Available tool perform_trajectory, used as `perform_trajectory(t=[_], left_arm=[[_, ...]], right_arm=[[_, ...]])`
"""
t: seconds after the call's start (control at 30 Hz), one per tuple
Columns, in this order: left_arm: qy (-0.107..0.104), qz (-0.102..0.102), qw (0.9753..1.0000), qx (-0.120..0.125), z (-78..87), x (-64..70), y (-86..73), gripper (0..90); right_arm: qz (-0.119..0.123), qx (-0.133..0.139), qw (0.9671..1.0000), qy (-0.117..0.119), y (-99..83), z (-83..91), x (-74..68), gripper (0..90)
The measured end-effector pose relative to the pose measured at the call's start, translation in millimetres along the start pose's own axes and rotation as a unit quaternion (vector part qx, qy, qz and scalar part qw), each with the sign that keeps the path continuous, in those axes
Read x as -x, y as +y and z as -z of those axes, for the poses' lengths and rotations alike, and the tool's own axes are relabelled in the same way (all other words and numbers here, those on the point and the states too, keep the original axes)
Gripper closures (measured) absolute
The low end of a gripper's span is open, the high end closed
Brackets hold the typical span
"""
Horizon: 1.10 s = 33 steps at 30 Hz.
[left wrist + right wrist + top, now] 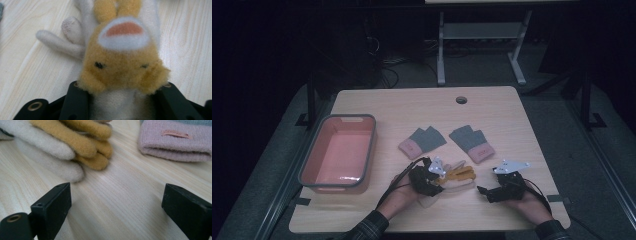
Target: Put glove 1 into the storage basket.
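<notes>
**Plush gloves gripped on a wooden table**

A pale wooden table (512,107) stands in a dark room. The left gripper (426,176) has its jaws closed on the cuff end of the yellow-and-cream plush gloves (120,65), whose fingers stretch away ahead of it. The right gripper (499,189) rests just beside the glove fingertips (96,161), jaws spread wide and holding nothing.

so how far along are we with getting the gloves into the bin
Nothing looks done: the pink bin holds no gloves. In hand: the left claw is shut on the yellow and white glove, which lies on the table. The right claw is open over bare wood. Left: both grey and pink gloves.
</notes>
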<state>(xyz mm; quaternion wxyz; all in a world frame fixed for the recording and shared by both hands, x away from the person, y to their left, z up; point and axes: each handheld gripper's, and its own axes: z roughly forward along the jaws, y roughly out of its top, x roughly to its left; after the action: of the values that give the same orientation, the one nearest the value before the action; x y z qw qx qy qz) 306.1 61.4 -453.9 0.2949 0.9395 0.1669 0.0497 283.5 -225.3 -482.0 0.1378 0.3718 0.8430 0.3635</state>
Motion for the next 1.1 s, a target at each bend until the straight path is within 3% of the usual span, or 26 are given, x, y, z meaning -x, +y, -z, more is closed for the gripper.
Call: perform_trajectory(t=[0.27,0.43,0.7,1.1], left_arm=[[-0.006,0.003,1.0,-0.005,4.4,-3.6,-0.1,64.1],[-0.011,0.012,0.9998,0.007,12.5,-5.5,0.9,64.0],[-0.009,0.016,0.9997,0.017,36.2,-13.6,2.1,64.0],[0.015,0.046,0.998,0.039,84.5,-38.2,1.4,63.8]], right_arm=[[-0.001,0.001,1.0,0.001,0.0,0.0,0.2,8.8],[-0.001,0.001,1.0,0.001,0.0,0.0,0.3,8.8],[-0.001,0.0,1.0,0.0,0.0,0.0,0.1,8.8],[-0.001,0.0,1.0,0.0,0.1,0.1,-0.1,8.7]])
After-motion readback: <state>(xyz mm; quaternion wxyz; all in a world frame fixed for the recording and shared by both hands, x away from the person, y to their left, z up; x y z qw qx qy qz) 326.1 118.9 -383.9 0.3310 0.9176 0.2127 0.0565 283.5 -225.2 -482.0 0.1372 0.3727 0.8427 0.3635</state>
